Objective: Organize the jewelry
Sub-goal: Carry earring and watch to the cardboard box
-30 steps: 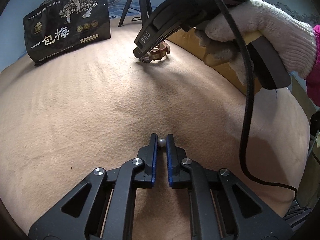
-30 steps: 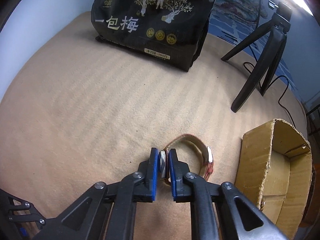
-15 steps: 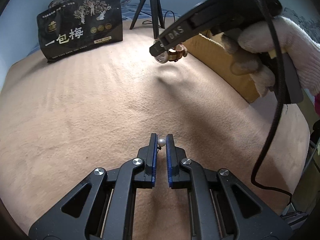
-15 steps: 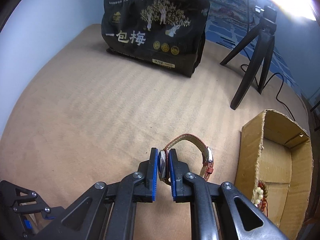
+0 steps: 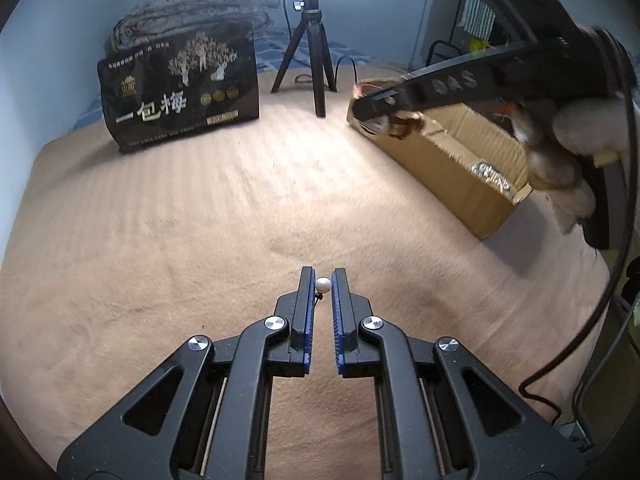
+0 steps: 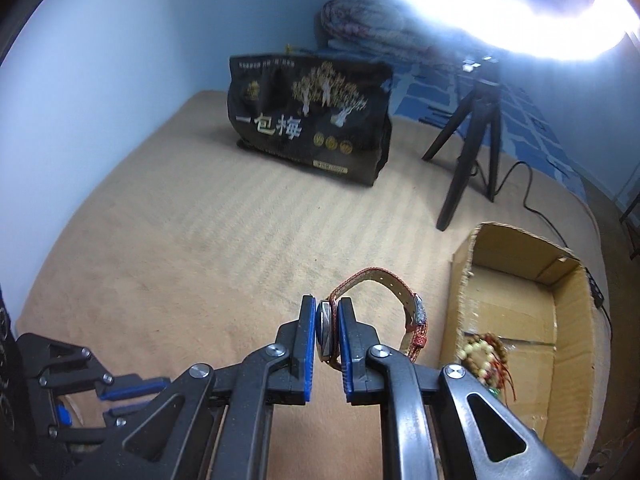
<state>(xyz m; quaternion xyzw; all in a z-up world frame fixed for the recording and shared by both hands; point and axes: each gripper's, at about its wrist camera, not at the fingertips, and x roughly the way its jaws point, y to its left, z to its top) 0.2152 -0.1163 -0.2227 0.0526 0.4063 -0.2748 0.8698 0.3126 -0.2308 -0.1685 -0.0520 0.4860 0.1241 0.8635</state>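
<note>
My left gripper (image 5: 322, 276) is shut on a small white pearl earring (image 5: 322, 284), held above the tan blanket. My right gripper (image 6: 326, 307) is shut on the face of a wristwatch (image 6: 414, 320) with a reddish-brown strap, held in the air just left of an open cardboard box (image 6: 568, 320). In the left wrist view the right gripper (image 5: 372, 109) holds the watch (image 5: 402, 125) over the near rim of the box (image 5: 440, 160). A beaded bracelet (image 6: 484, 354) lies inside the box.
A black snack bag (image 5: 180, 92) stands at the back of the blanket. A black tripod (image 5: 310, 52) with a cable stands next to it, left of the box. A bright ring light glares overhead. The left gripper shows at the lower left of the right wrist view (image 6: 120, 392).
The right gripper lifted the watch off the blanket and carried it up and right toward the box. The left gripper kept hold of the pearl earring and rose and tilted up.
</note>
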